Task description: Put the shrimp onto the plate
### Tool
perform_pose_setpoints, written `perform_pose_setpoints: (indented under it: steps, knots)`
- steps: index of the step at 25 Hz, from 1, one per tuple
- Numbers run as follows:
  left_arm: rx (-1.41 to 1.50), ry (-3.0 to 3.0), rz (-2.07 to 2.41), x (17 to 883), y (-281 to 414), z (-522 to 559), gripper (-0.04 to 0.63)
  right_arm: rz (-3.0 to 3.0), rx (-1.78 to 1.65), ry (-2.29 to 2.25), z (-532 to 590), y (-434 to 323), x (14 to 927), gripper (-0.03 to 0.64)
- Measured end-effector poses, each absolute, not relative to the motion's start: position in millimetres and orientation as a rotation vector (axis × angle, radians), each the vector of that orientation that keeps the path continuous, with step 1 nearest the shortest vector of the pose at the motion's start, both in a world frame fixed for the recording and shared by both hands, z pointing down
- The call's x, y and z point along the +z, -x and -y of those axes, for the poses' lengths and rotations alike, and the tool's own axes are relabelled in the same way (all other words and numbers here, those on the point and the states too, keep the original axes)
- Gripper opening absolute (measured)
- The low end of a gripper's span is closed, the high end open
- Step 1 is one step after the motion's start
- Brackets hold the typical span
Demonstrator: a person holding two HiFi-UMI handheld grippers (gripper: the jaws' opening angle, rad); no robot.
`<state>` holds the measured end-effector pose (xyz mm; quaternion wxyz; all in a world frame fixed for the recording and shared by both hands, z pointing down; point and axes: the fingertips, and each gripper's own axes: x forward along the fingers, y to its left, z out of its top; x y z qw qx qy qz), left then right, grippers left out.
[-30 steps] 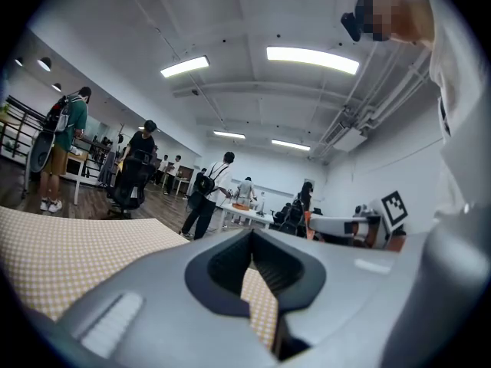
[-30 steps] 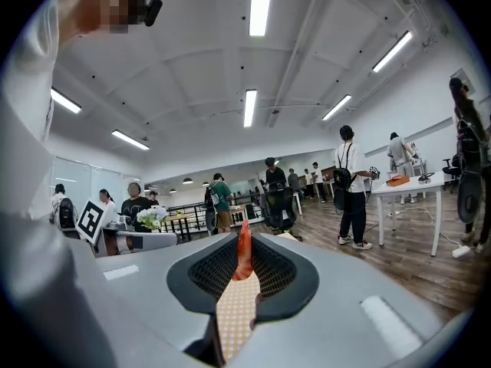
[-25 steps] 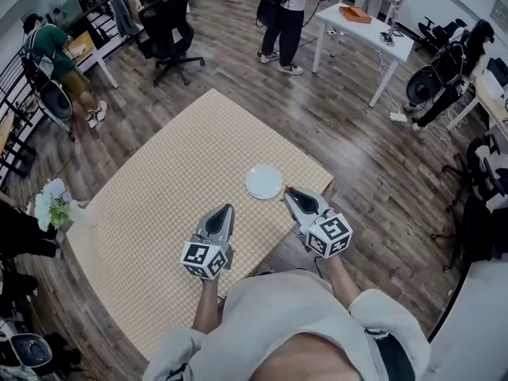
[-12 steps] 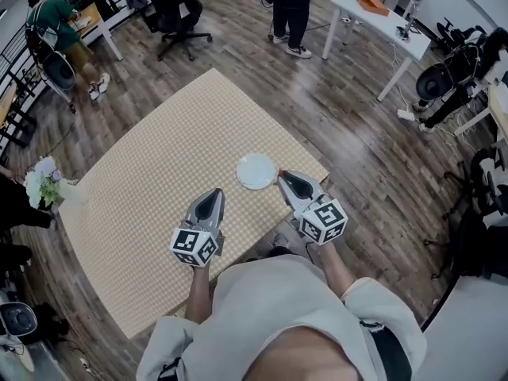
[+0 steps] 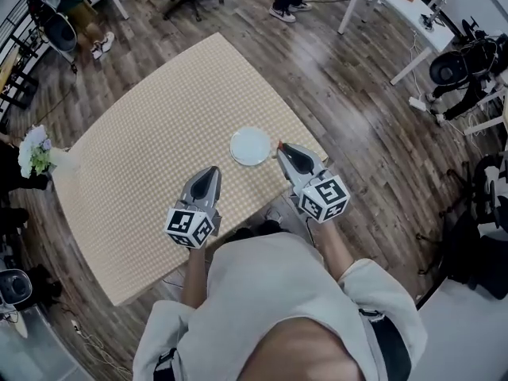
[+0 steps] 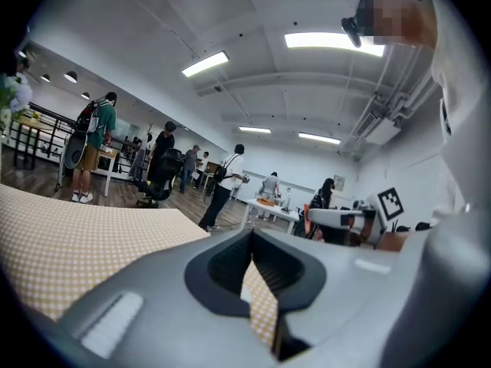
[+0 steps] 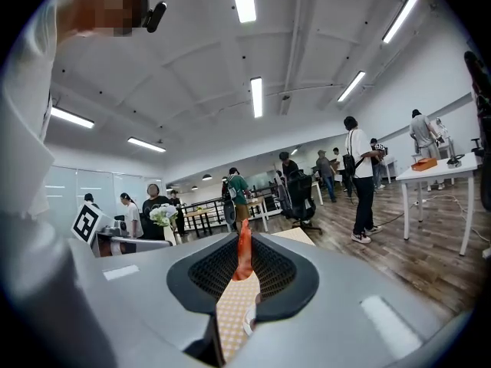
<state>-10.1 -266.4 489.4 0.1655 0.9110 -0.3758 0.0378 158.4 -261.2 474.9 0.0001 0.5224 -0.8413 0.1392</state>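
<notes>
One slim orange-red shrimp (image 7: 243, 257), upright, pinched by R gripper (image 7: 244, 238) fingers; L gripper (image 6: 252, 238) fingers clenched, empty.

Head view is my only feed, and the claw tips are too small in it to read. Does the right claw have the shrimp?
Observer: Yes. The right gripper view shows the right claw shut on the shrimp, which stands upright between the tips.
Operator: And the left claw?
Observer: Its own view shows the left claw shut with nothing in it. Only checked cloth shows through the slit between the jaws.
</notes>
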Motion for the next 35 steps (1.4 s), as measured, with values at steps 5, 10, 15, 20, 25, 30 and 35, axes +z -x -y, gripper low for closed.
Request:
perform_pose_setpoints:
  steps: [5,10,15,20,25,30,35]
  knots:
    - [0.152,-2.562,1.059,507,16,269,0.011,2.605,0.535,-1.635,262,-151,502,0.052]
    - [0.211,-2.535,1.091,530,25,275,0.011,2.549,0.653,-1.619,255,-145,538,0.052]
    - [0.271,-2.470,1.063,564,26,269,0.011,2.489,0.760,-1.598,244,-145,578,0.052]
    - [0.326,-2.426,1.010,598,23,262,0.011,2.434,0.840,-1.564,236,-144,614,0.052]
    - [0.355,-2.377,0.974,626,17,249,0.011,2.378,0.934,-1.520,217,-138,648,0.052]
    - [0.357,-2.355,0.981,637,14,243,0.011,2.360,0.961,-1.474,215,-138,673,0.052]
    - [0.362,-2.342,1.015,636,26,242,0.011,2.381,0.926,-1.438,240,-132,683,0.052]
